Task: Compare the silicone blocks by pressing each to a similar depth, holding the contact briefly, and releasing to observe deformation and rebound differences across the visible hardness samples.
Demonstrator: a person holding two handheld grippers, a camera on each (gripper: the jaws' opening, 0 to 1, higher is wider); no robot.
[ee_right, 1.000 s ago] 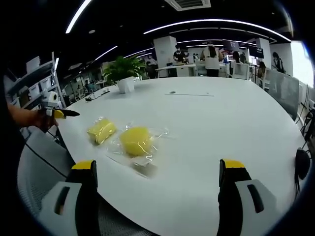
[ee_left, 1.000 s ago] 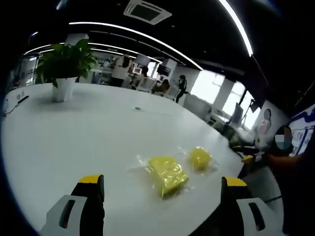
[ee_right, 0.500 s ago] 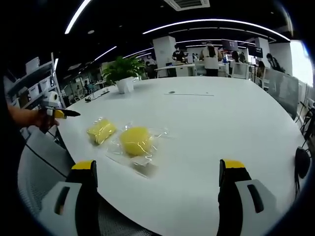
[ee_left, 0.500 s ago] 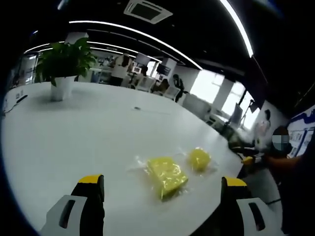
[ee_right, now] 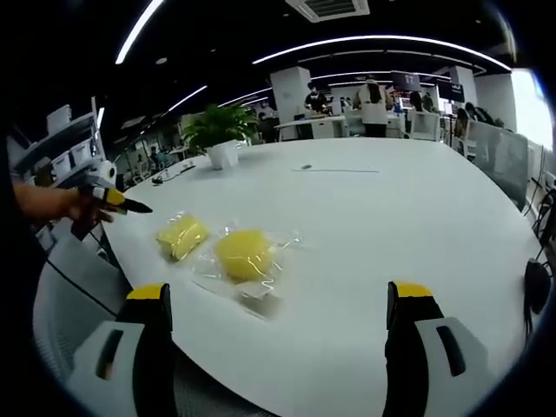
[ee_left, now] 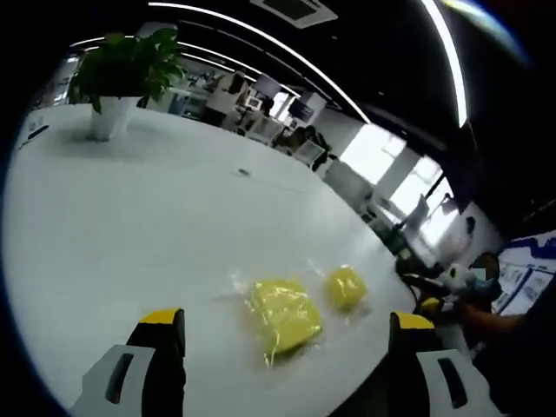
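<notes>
Both claws (ee_left: 287,326) (ee_right: 278,317) spread apart above two bagged yellow blocks (ee_left: 282,310) (ee_right: 243,254), hardness labels unreadable.

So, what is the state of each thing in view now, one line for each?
Left gripper: open, above the table, touching nothing.
Right gripper: open, above the table, touching nothing.
Square block: in a clear bag, flat on the table, not pressed.
Round block: in a clear bag, flat on the table, not pressed.
Plant: upright in a white pot.
Table: white, holds both blocks.
</notes>
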